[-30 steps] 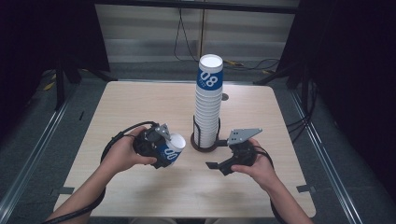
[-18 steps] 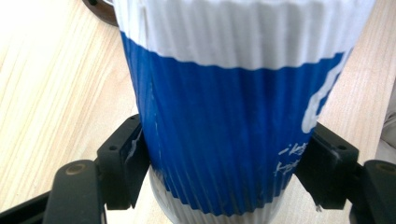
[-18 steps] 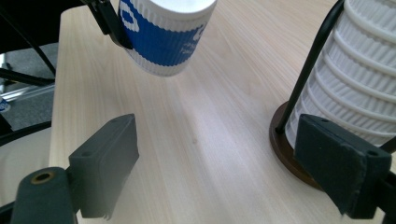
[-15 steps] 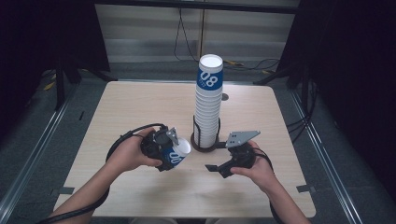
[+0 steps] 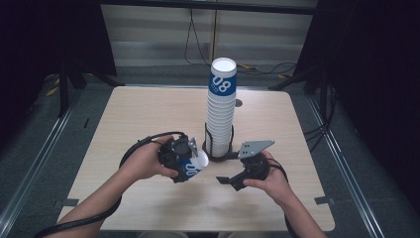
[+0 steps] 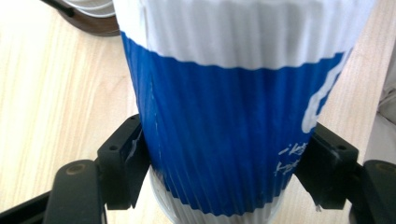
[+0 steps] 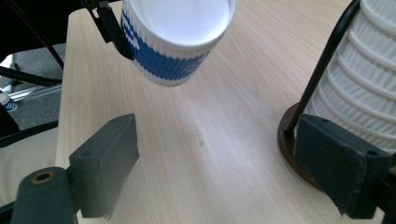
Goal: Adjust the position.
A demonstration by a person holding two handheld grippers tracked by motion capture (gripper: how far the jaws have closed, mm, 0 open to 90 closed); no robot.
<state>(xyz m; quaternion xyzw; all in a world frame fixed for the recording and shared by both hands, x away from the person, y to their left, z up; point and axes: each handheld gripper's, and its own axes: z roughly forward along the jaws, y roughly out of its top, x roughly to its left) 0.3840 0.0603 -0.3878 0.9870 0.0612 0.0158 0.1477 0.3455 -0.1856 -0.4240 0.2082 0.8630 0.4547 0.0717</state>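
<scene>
Clamping a single blue-and-white paper cup (image 5: 192, 166) across its ribbed blue band, the left gripper (image 5: 184, 164) holds it tipped on its side just above the worktop (image 5: 148, 114), mouth turned toward the right — the jaws press both flanks in the left gripper view. Just right of it rises the tall stack of cups (image 5: 221, 106) in its dark wire holder (image 5: 218, 148). Farther right, the right gripper (image 5: 233, 179) rests low with jaws spread wide and nothing between them. The step looks like handling one separated cup; a light, even squeeze should avoid crushing the thin wall — keep it clear of the stack.
</scene>
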